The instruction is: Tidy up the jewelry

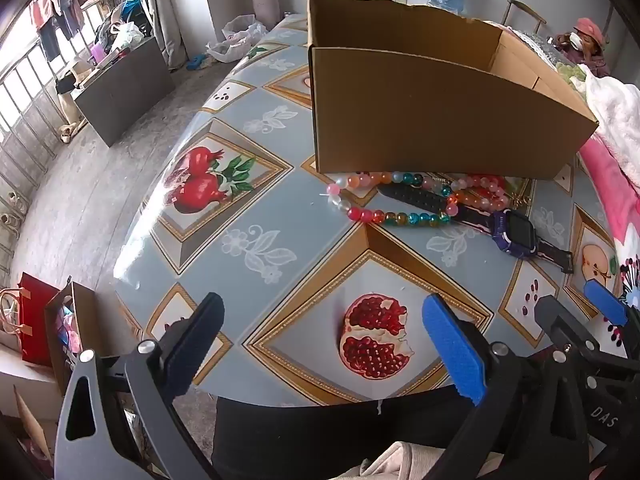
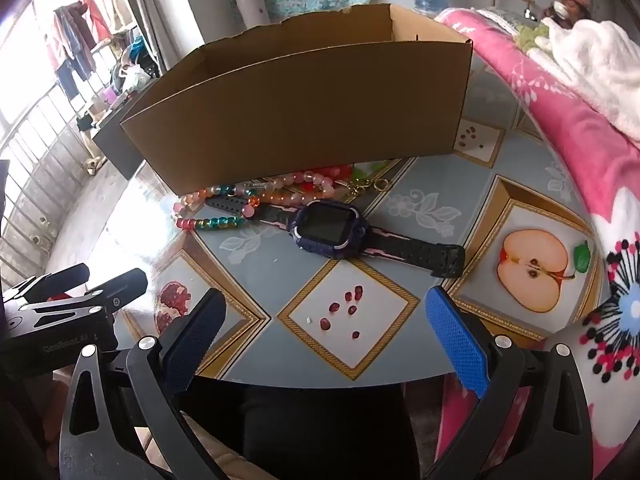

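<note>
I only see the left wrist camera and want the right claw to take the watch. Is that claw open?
Observer: Yes. The right wrist view shows the right claw spread wide with nothing between its fingers.
Operator: Is the watch's near strap free?
Observer: The purple square-faced watch with black rubber straps lies flat. Its buckle-end strap rests on bare tablecloth and touches nothing else.
Operator: Anything small near the beads?
Observer: A gold metal ring clasp lies by the front wall of the brown cardboard box, just right of the pink bead string.
</note>
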`<state>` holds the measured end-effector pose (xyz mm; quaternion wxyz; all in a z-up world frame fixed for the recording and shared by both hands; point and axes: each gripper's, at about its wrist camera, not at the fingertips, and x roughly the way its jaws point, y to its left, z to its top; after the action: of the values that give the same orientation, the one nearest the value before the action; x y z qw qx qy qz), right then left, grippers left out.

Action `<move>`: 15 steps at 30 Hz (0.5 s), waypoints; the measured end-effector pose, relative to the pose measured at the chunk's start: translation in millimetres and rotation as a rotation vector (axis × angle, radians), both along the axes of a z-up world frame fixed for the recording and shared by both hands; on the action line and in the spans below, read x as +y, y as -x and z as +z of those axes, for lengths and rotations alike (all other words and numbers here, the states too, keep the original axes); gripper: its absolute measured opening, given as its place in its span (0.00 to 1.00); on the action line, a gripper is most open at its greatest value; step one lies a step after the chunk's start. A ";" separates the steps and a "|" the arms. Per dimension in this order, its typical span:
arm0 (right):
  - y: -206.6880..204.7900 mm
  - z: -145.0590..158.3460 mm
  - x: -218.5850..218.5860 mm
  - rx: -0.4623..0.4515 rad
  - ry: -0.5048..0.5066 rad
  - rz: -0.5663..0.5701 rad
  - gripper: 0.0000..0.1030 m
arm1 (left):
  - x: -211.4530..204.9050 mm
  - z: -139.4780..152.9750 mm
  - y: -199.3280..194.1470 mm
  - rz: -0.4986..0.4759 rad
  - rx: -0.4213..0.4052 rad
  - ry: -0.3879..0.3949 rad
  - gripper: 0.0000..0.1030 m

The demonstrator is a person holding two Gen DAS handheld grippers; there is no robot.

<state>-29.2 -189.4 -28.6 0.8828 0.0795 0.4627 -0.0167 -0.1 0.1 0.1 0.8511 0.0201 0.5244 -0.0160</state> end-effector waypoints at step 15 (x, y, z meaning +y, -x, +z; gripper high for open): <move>-1.0 8.0 1.0 -0.001 0.001 -0.002 0.93 | -0.1 -0.4 -0.2 0.000 0.006 -0.006 0.95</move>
<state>-28.2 -188.4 -20.6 0.8831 0.0795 0.4621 -0.0177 0.2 0.0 -0.3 0.8494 0.0223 0.5271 -0.0146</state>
